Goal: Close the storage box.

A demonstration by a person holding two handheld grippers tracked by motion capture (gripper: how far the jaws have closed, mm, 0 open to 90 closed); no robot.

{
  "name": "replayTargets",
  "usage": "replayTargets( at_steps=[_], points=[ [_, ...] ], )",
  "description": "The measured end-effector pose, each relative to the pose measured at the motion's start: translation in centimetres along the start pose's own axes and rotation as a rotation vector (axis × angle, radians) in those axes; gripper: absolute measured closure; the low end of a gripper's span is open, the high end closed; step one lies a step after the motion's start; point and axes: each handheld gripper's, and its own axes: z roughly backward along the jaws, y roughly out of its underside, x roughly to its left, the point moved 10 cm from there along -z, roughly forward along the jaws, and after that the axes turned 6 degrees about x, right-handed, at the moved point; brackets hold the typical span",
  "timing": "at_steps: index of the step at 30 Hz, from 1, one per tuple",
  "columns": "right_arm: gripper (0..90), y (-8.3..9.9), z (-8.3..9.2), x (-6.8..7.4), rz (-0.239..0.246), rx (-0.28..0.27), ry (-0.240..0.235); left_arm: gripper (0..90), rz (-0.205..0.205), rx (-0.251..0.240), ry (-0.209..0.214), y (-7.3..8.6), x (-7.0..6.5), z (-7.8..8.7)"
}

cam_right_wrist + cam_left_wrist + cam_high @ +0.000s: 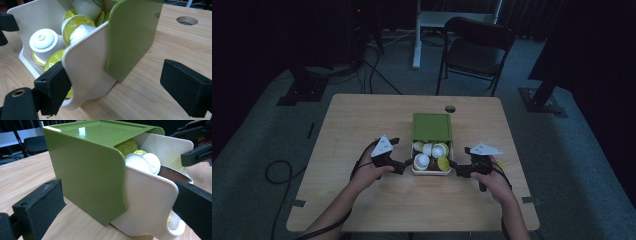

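Basically, two forearms come in at the near edge of the tabletop [362,210], each hand holding a gripper. Left gripper [404,165] sits just left of the white drawer [432,171], jaws apart, not clamped on anything; in the left gripper view the drawer's side wall [147,202] stands between the two pads. Right gripper [458,168] sits just right of the drawer, jaws apart too; in the right gripper view one pad is at the drawer's front corner [82,75], touching or nearly so, cannot tell which, the other pad well off over bare wood. Drawer is pulled partway out toward the person, holding coffee capsules [428,156], white and yellow-green ones, one brown. Behind the drawer, its green box [432,126] sits mid-tabletop. Beyond the box, a round hole [450,108] near the far edge. Past the tabletop, a dark folding chair [474,50] on the floor.
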Motion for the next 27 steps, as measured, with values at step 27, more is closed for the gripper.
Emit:
replayTargets(
  at_steps=[27],
  points=[
    [10.9, -1.1, -1.1, -1.2, 0.004, 0.01, 0.02, 0.0, 0.017, 0.001, -0.011, -0.5, 1.5, -0.9]
  ],
)
